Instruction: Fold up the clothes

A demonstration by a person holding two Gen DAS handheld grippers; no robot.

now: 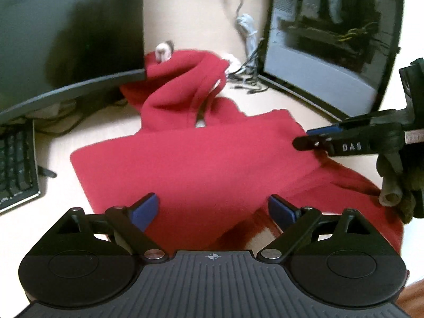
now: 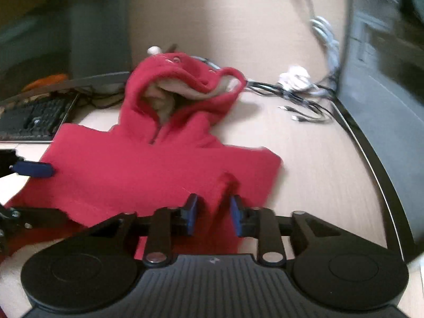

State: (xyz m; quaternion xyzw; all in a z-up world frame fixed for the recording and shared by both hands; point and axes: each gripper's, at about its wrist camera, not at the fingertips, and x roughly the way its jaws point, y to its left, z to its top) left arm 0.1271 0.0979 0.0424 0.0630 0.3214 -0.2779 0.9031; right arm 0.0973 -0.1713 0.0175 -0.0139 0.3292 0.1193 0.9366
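Two tools worked over a red hoodie [image 2: 148,175] spread on the counter [image 2: 318,159]: the left tool [image 1: 213,210] gaped wide above it, the right tool [image 2: 213,216] pinched a raised fold.

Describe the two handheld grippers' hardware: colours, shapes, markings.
Both match: black ribbed housing with two round discs, black linkage arms on silver pivot pins, blue pads on the fingers. Left gripper carries a small crosshair mark on its housing. Right gripper has a small mark there too, unreadable; seen side-on from the left wrist camera, its finger bears white letters, apparently "DAS".
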